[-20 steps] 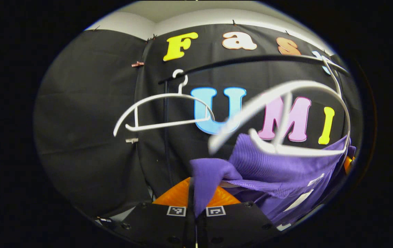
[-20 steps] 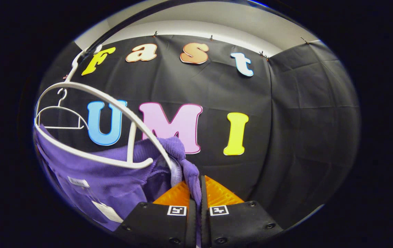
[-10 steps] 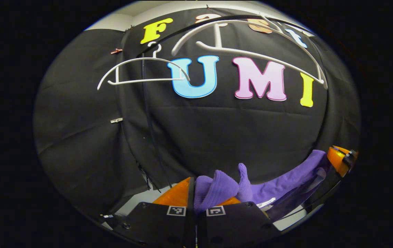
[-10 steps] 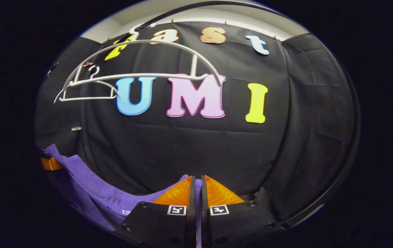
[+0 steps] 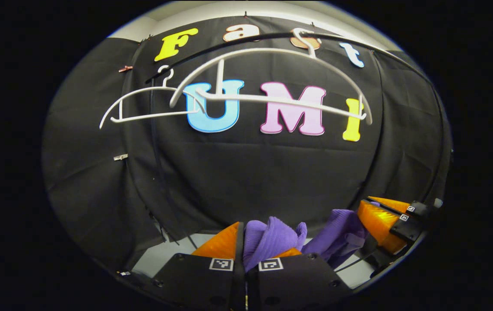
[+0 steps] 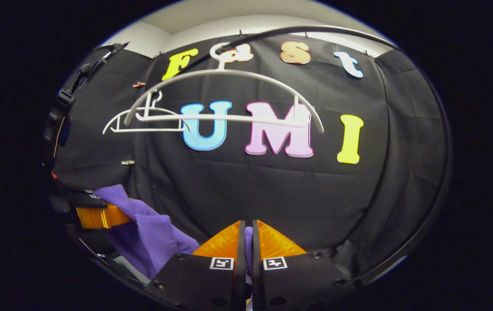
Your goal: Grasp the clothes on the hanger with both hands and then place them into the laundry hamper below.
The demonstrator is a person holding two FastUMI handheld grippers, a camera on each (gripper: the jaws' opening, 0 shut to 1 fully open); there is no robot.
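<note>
Both grippers (image 5: 246, 242) (image 6: 246, 235) tight on purple garment (image 5: 272, 237).

Both cams ride low, facing the booth wall, w/ two white hangers (image 5: 272, 93) (image 6: 225, 99) on a rail (image 5: 272, 36) overhead; each sees the other gripper sideways.

Purple ribbed knit garment (image 5: 272, 239) is hanging bunched at 6 o'clock in left gripper view, off the hanger, sagging toward 4 o'clock. In right gripper view it's draping from 8 o'clock (image 6: 151, 233) down to 6. Bare white plastic hanger (image 5: 272, 77) is hanging level on the black rail at 12 o'clock, well above the garment.
</note>
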